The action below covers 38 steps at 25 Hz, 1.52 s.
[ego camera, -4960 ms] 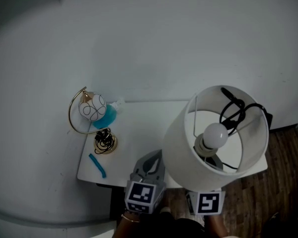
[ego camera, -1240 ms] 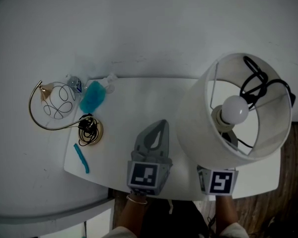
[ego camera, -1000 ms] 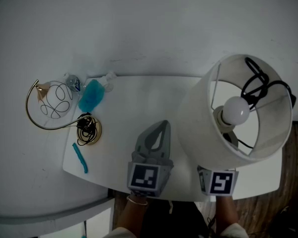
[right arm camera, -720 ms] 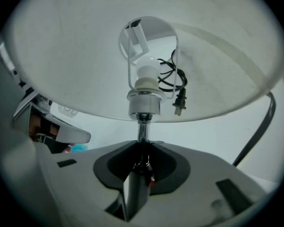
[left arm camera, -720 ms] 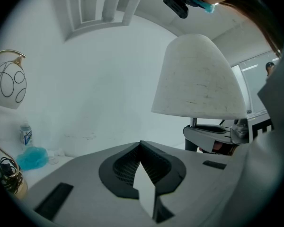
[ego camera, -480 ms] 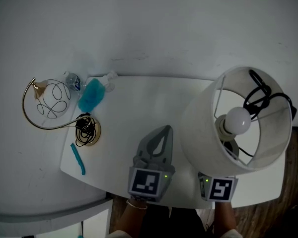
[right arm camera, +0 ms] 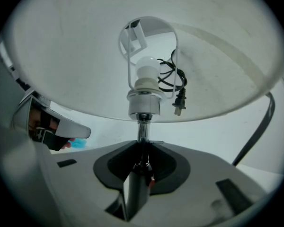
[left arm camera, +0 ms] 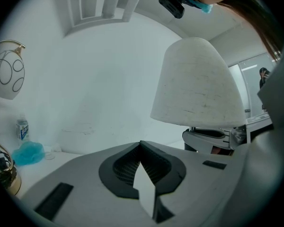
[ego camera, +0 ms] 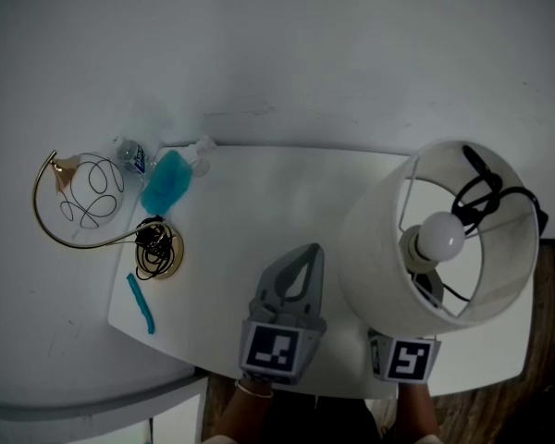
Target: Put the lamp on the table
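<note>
A lamp with a white drum shade (ego camera: pixel 388 248) hangs over the right part of the white table (ego camera: pixel 259 202). Its bulb (ego camera: pixel 441 236) and a coiled black cord with plug (ego camera: pixel 486 197) show inside the shade. My right gripper (right arm camera: pixel 141 148) is shut on the lamp's thin metal stem (right arm camera: pixel 142 130), just under the socket; in the head view the shade hides its jaws. To the lamp's left my left gripper (ego camera: pixel 301 252) is shut with nothing in it, above the table's front. The left gripper view has the shade (left arm camera: pixel 196 86) to the right.
At the table's left end stand a gold-hooped globe lamp (ego camera: pixel 88 197) with a round gold base (ego camera: pixel 157 257) and tangled black cord, a blue scrubby (ego camera: pixel 162 183), a small water bottle (ego camera: pixel 129 153) and a teal stick (ego camera: pixel 139 303). A white wall runs behind. Dark wood floor (ego camera: pixel 546 359) lies right.
The lamp has come lower and a little toward the table's front right. The left gripper stays shut beside it; the view has shifted slightly over the table.
</note>
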{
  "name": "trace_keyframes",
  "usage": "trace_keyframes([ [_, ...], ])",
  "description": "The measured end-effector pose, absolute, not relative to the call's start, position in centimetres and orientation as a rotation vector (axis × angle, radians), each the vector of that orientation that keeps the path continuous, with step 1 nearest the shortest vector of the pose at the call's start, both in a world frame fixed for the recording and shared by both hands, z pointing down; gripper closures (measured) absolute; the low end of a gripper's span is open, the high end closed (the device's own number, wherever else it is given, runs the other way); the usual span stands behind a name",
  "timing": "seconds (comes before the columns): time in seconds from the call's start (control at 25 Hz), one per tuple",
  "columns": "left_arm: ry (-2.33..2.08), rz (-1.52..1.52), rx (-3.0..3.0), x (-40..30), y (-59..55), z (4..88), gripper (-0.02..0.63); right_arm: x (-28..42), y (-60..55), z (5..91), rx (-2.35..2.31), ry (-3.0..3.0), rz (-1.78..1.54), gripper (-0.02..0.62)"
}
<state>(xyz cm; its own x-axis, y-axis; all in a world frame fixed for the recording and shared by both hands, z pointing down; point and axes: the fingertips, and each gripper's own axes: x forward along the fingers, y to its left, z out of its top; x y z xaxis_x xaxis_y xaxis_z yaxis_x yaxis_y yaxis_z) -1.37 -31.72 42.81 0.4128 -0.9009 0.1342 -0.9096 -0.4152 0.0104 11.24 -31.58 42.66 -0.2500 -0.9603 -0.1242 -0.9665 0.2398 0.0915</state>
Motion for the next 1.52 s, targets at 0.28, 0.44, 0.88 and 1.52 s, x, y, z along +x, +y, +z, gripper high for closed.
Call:
trace_keyframes([
  [0.28, -1.631, 0.156, 2.598, -1.0, -31.9, 42.9, 0.612, 11.3, -31.6, 43.4, -1.911, 2.421, 0.228, 0.518],
  [0.44, -1.618, 0.159, 2.604, -0.8, -31.8, 43.0, 0.612, 11.3, -31.6, 43.7, -1.923, 2.424, 0.223, 0.518],
  [0.88, -1.59, 0.153, 2.617, -0.2, -31.4, 43.3, 0.612, 11.5, -31.3, 44.7, -1.946, 2.421, 0.223, 0.518],
  [1.52, -1.561, 0.187, 2.642, 0.7, -31.3, 43.8, 0.612, 12.1, -31.4, 45.8, -1.966, 2.398, 0.188, 0.517],
])
